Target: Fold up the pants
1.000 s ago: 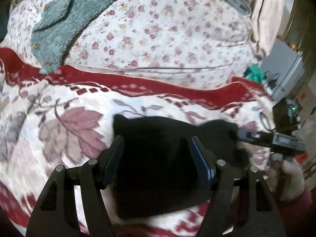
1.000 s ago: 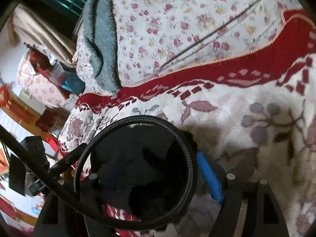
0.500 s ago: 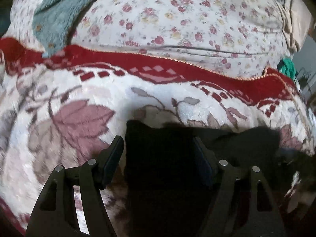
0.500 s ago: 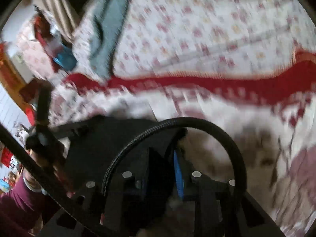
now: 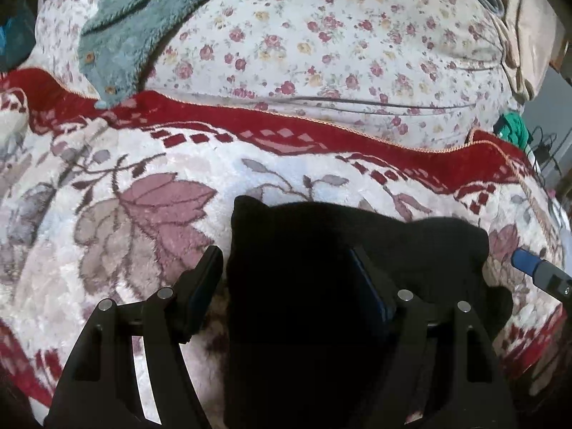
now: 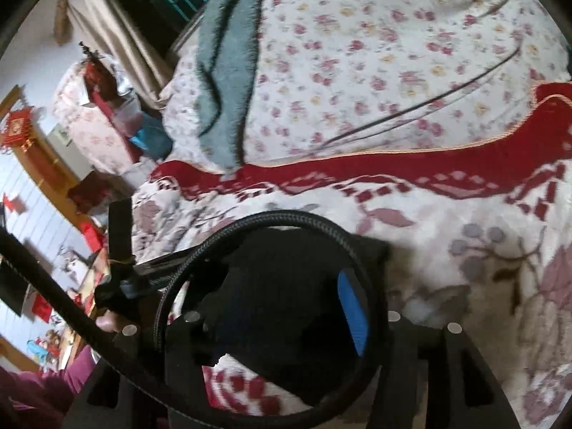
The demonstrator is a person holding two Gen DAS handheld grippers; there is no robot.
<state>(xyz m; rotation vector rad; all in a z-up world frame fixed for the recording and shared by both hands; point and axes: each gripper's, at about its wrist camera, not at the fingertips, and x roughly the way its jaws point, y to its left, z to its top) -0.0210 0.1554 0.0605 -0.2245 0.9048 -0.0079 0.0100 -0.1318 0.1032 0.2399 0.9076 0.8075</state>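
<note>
The black pants (image 5: 321, 250) lie folded into a compact block on the plush floral blanket (image 5: 125, 214). My left gripper (image 5: 286, 271) is open, its fingers straddling the left part of the pants without gripping. In the right wrist view the pants (image 6: 286, 286) lie between the fingers of my right gripper (image 6: 279, 304), which is open; a black braided cable loop (image 6: 321, 221) crosses the view in front of it. A blue pad (image 5: 525, 262) of the right gripper shows at the right edge of the left wrist view.
A red patterned border (image 5: 321, 132) runs across the blanket. Beyond it is a rose-print quilt (image 5: 339, 46) with a teal fleece garment (image 5: 136, 25) on it. The bed edge and room clutter (image 6: 53, 214) lie to the left in the right wrist view.
The right gripper opened from nearly shut half a second ago. The left gripper stayed open over the pants; the view pulled back slightly, showing the folded block whole.
</note>
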